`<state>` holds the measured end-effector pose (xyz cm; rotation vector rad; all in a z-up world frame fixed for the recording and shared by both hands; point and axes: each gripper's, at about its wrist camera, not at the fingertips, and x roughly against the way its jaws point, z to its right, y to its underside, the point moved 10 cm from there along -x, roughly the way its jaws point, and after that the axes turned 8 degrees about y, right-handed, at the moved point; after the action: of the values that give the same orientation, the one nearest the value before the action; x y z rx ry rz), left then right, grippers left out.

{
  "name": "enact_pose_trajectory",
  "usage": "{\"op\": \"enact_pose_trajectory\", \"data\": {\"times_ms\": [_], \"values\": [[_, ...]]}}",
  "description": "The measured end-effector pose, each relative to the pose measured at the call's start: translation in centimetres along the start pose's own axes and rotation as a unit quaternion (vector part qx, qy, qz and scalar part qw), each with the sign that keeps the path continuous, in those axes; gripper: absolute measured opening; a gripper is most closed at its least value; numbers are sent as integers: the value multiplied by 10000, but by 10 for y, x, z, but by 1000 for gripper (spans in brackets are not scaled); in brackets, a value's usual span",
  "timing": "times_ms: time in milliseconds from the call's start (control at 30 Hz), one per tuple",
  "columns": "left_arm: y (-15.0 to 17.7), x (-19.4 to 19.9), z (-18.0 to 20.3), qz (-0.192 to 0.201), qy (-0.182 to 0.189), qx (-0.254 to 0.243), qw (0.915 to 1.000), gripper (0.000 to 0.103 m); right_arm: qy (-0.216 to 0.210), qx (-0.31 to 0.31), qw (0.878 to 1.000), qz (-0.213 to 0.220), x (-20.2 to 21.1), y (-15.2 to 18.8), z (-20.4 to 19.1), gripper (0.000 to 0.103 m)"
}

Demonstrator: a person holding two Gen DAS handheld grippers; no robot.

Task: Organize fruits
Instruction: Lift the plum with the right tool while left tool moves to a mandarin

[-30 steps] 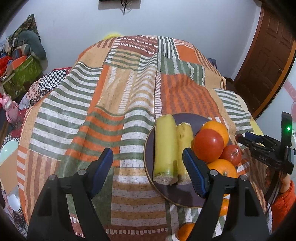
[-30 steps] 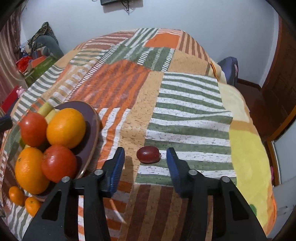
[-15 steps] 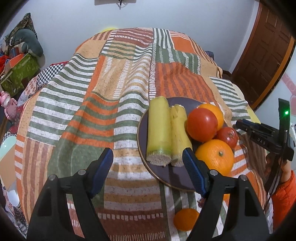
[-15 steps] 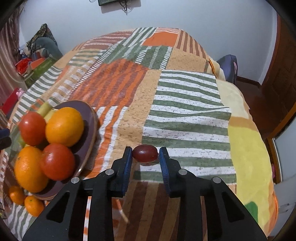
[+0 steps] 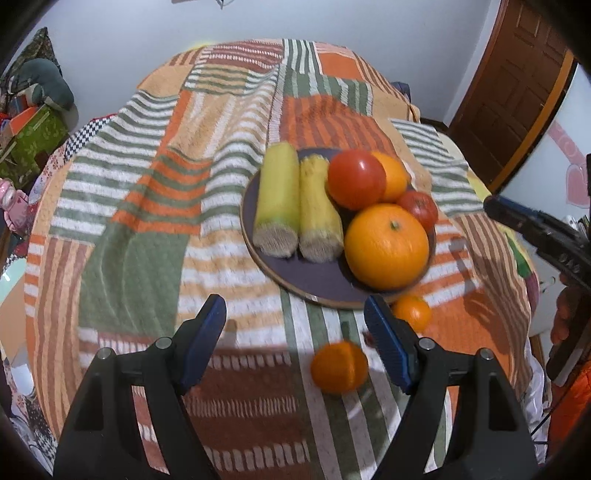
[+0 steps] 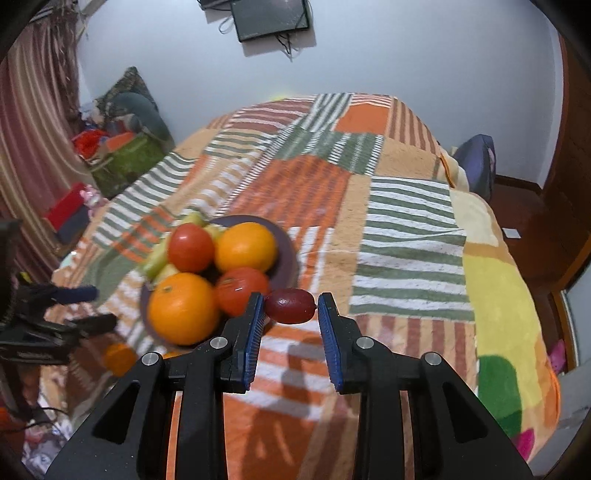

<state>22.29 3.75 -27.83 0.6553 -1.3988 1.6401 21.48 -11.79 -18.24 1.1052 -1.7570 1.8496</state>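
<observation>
R gripper (image 6: 290,308) fingers clamped on 1 dark red grape (image 6: 289,306), pinched at both ends between the blue pads. Grape is lifted off the blanket (image 6: 406,236), hanging just beside the right rim of the plate (image 6: 288,254) in R wrist view, next to the small tomato (image 6: 242,290).

L gripper (image 5: 295,321) fingers wide open, nothing between the pads, hovering over the striped blanket at the near edge of the plate (image 5: 314,284).

Plate contents, L wrist view:
- 2 corn pieces (image 5: 277,199) side by side on left half, cut ends facing cam, touching each other
- big tomato (image 5: 356,179) behind the big orange (image 5: 386,245), 2nd orange (image 5: 395,177) at the back, partly hidden by the tomato
- small tomato (image 5: 419,208) on right edge, wedged between the 2 oranges

Off plate: 2 small mandarins on the blanket. 1 (image 5: 412,312) just past the plate's near rim, right beside the L gripper's right finger (image 5: 388,343). Other mandarin (image 5: 339,365) nearer cam, between the fingers but closer to the right one, blurred.

R gripper visible at right edge of L wrist view (image 5: 532,229), apart from the plate. L gripper shows at left edge of R wrist view (image 6: 59,314), fingers apart.

Bkgd: brown door (image 5: 509,96) on right, green box (image 6: 125,162) and clutter on left by the wall, dark monitor (image 6: 271,16) up on the wall.
</observation>
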Motion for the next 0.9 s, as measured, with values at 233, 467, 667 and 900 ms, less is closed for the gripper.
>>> {"op": "enact_pose_trajectory", "data": {"times_ms": [233, 467, 667, 900], "values": [[27, -11, 7, -275, 48, -6, 9996, 77, -131, -60, 9999, -22, 9, 10, -10, 28], [41, -20, 14, -365, 172, -41, 9992, 68, -155, -42, 9998, -133, 7, 19, -15, 28], [46, -25, 20, -416, 234, -132, 9988, 46, -203, 68, 9995, -226, 2, 25, -26, 28], [41, -23, 21, -383, 329, -121, 9987, 38, -282, 135, 9990, -317, -5, 30, -34, 28]]}}
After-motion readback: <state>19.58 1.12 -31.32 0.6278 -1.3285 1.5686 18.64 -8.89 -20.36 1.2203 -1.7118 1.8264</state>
